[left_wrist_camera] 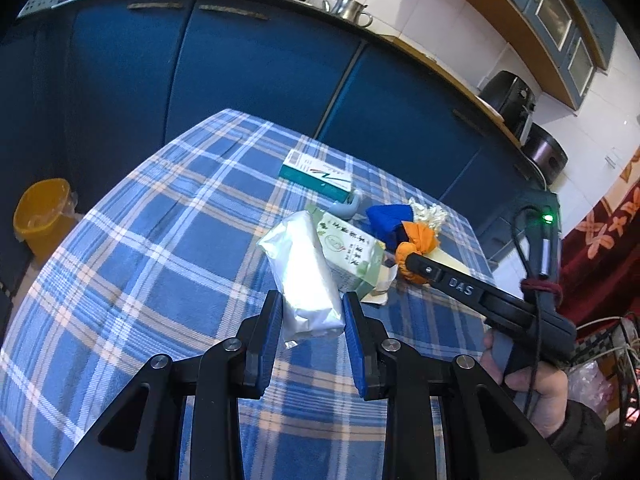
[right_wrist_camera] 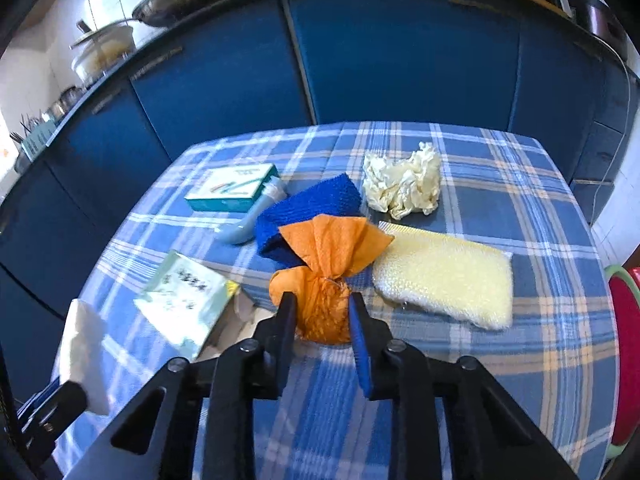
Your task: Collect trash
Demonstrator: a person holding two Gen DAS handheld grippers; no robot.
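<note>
The left tongs are reaching forward and slightly downward over the tabletop. Their two blue-lined fingers are pressing from both sides on a silver packet, which is standing up between them, lifted off the tabletop.

The right tongs are pointing forward and low, with the fingers closing around the lower, bunched part of an orange bundle. In the left wrist view, the right tongs are coming in from the right side, and the person's right hand is gripping the handle, with a dark sleeve at the wrist.
</note>
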